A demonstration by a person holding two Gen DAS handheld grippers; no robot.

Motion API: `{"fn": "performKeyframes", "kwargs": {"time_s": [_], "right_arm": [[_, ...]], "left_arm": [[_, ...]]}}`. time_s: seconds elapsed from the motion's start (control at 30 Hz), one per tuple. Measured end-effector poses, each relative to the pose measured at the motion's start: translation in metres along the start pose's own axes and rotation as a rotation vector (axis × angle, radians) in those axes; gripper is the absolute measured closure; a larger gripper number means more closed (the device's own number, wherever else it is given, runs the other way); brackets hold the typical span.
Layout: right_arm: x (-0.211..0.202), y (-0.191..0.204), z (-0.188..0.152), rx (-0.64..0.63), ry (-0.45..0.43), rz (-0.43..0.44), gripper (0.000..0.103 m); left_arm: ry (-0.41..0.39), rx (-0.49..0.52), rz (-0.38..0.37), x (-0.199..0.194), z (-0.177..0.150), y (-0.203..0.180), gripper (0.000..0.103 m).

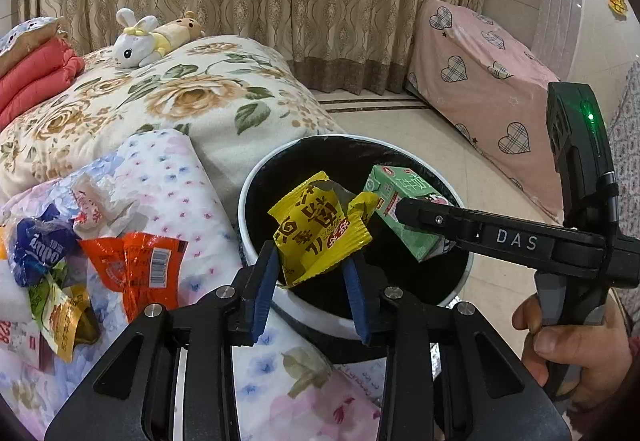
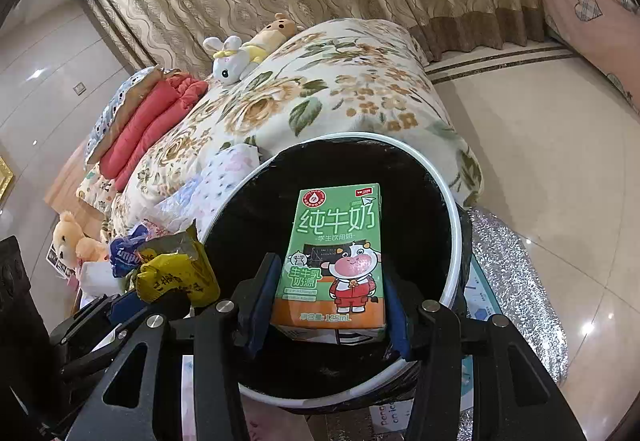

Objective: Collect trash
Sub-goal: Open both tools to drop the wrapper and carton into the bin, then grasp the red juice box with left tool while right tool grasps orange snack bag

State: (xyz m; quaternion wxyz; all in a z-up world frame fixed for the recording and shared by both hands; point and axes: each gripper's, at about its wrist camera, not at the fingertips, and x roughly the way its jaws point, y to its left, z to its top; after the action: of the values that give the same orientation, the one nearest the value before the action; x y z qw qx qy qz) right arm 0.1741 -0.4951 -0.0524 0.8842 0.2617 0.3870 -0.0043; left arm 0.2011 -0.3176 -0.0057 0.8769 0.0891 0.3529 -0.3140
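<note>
Drop step in hand: yellow wrapper pinched by left tongs, milk carton by right tongs, both held above the bin; release judged next.

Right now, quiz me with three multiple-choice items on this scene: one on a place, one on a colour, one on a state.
1. Where is the green milk carton?
A. Lying on the floor
B. Held over the open trash bin
C. On the bed beside the plush rabbit

2. What colour is the wrapper in the left gripper?
A. Yellow
B. Purple
C. Black

3. What state is the right gripper in?
A. Open and empty
B. Out of view
C. Shut on the carton

Answers:
1. B, the bin's dark inside shows behind the carton.
2. A, yellow with dark print, pinched between the blue pads.
3. C, its pads press both of the carton's sides.
</note>
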Motion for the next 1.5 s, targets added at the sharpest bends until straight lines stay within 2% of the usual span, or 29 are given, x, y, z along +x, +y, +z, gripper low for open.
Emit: {"fn": "performKeyframes", "kwargs": {"time_s": [0.1,0.17,0.2,0.23,0.27,0.33,0.43,0.53,0.8,1.5], "right_arm": [[0.001,-0.003,0.001,0.011,0.004,-0.001,0.051],[0.001,-0.004,0.002,0.019,0.003,0.0,0.051],[0.0,-0.005,0.002,0.026,0.002,-0.001,0.05],[0.0,-0.006,0.003,0.031,0.001,-0.001,0.049],[-0.001,-0.007,0.003,0.034,-0.001,-0.002,0.048],[-0.004,-0.007,0.003,0.037,-0.011,0.001,0.038],[-0.009,-0.002,0.001,0.032,-0.025,0.003,0.028],[-0.012,0.003,-0.002,0.033,-0.031,0.007,0.017],[-0.018,0.022,-0.019,0.027,-0.038,0.024,0.015],[-0.004,0.124,-0.072,-0.144,0.027,0.144,0.013]], "left_arm": [[0.004,0.002,-0.004,0.002,0.001,-0.001,0.067],[0.005,0.005,-0.006,0.003,0.001,-0.002,0.061],[0.006,0.006,-0.006,0.003,0.001,-0.002,0.056],[0.006,0.005,-0.001,0.002,0.001,-0.003,0.045],[0.004,0.002,0.007,0.001,0.0,-0.002,0.041],[-0.012,-0.01,0.008,-0.004,-0.002,0.0,0.035],[-0.01,-0.035,0.01,-0.009,-0.007,0.004,0.029],[-0.014,-0.065,0.016,-0.017,-0.016,0.011,0.027],[0.0,-0.182,0.05,-0.037,-0.053,0.047,0.027],[-0.008,-0.387,0.208,-0.097,-0.133,0.135,0.027]]}}
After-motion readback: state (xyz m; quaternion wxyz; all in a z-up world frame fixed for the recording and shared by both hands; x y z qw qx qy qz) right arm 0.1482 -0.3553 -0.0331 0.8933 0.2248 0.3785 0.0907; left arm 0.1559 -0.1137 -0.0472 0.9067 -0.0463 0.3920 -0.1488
